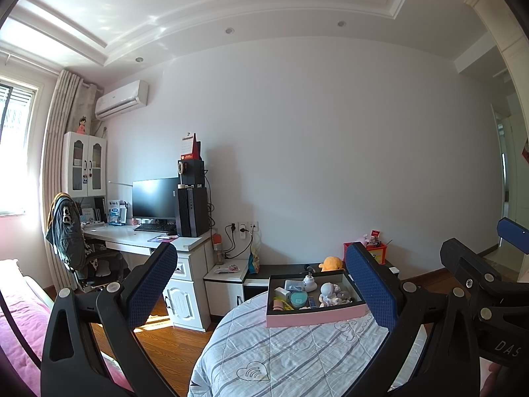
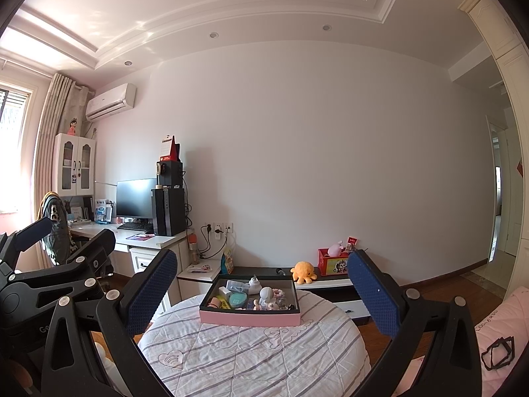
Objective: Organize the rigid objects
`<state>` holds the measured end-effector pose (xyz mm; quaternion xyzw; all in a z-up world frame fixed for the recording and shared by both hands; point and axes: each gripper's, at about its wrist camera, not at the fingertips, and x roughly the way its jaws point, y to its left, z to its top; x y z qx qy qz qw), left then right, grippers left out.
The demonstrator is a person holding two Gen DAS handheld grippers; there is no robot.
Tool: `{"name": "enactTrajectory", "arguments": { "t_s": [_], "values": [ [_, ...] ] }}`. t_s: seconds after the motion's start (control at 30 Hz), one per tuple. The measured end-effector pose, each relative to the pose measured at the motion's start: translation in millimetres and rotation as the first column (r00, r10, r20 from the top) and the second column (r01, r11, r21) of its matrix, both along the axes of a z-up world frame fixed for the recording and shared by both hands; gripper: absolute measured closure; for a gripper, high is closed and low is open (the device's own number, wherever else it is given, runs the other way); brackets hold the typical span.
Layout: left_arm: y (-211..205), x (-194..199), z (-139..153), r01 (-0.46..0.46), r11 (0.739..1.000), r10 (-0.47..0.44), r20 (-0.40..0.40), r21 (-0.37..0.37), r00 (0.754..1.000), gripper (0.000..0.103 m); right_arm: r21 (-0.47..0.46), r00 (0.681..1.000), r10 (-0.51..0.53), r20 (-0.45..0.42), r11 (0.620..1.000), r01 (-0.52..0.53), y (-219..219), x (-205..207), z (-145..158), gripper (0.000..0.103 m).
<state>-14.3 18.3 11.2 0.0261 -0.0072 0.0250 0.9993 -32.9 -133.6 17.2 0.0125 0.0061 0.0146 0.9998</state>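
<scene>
Both grippers [image 1: 264, 284] [image 2: 261, 289] gape before pink box [image 2: 249, 318]

Left tool [image 1: 261, 284] and right tool [image 2: 261, 292]: matt black plastic arms, blue dimpled rubber-like pads [image 2: 150, 292], bright metal screws. Tray [image 2: 249, 318]: smooth pink card-like walls, dark matt lining. Round bed cover [image 2: 251, 354]: quilted striped cloth. Floor [image 1: 165, 344]: glossy wood. Far-left bench [image 2: 132, 236]: smooth white finish.
</scene>
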Motion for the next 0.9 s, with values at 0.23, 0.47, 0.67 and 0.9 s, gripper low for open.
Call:
{"name": "enactTrajectory", "arguments": {
  "t_s": [0.23,0.47,0.67,0.9],
  "values": [
    [0.1,-0.1,0.2,0.0,1.0,0.0,0.0,0.0,1.0,0.0,0.0,1.0,0.001,-0.002,1.0,-0.001,0.0,0.3,-0.3,0.0],
    [0.3,-0.3,0.5,0.0,1.0,0.0,-0.001,0.0,1.0,0.0,0.0,1.0,0.001,-0.004,1.0,-0.001,0.0,0.0,-0.5,0.0],
    [0.5,-0.6,0.9,0.0,1.0,0.0,-0.001,0.0,1.0,0.0,-0.001,1.0,0.001,-0.006,1.0,-0.001,0.3,0.4,-1.2,0.0],
    [0.4,-0.1,0.6,0.0,1.0,0.0,-0.002,0.0,1.0,0.0,0.0,1.0,0.002,-0.006,1.0,-0.002,0.5,0.5,-1.0,0.0]
  ]
}}
